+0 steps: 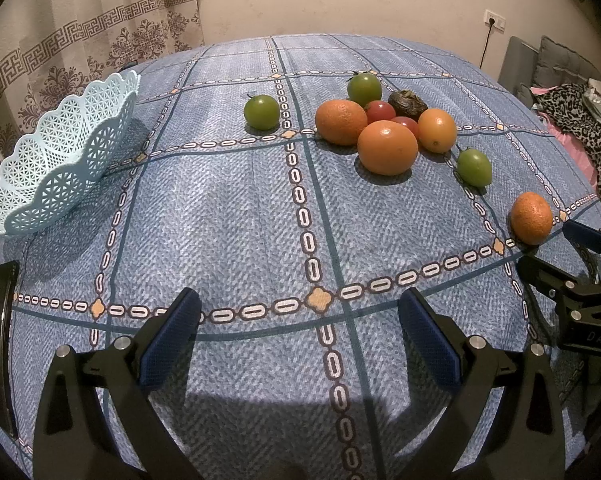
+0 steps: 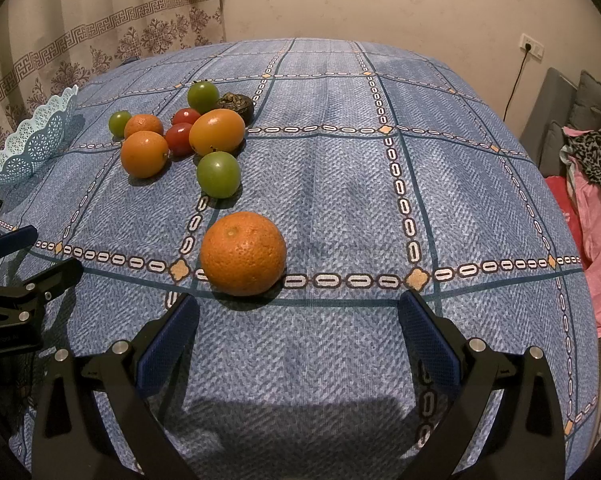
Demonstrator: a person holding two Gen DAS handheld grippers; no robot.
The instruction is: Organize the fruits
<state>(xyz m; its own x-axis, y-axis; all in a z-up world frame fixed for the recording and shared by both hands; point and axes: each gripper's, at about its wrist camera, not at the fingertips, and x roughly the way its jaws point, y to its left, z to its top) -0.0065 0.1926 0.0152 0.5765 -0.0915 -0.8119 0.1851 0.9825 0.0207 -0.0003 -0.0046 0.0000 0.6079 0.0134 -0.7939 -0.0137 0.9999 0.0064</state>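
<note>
Both grippers, left (image 1: 300, 336) and right (image 2: 298, 336), stand wide apart and empty. Nearest orange (image 2: 243, 253) lies just ahead of the right one; basket (image 1: 56, 156) sits empty at far left. Risk: round fruit rolling off the cloth (image 2: 340, 184) if nudged off-centre.

The only lettering I can read is "DAS", pale letters on the black body of my right tongs (image 1: 580, 264), seen from my left wrist camera at the right edge of the bench (image 1: 260, 216). In the right wrist camera, my left tongs (image 2: 24, 256) carry a faint line of print on their black body, too blurred to read.
</note>
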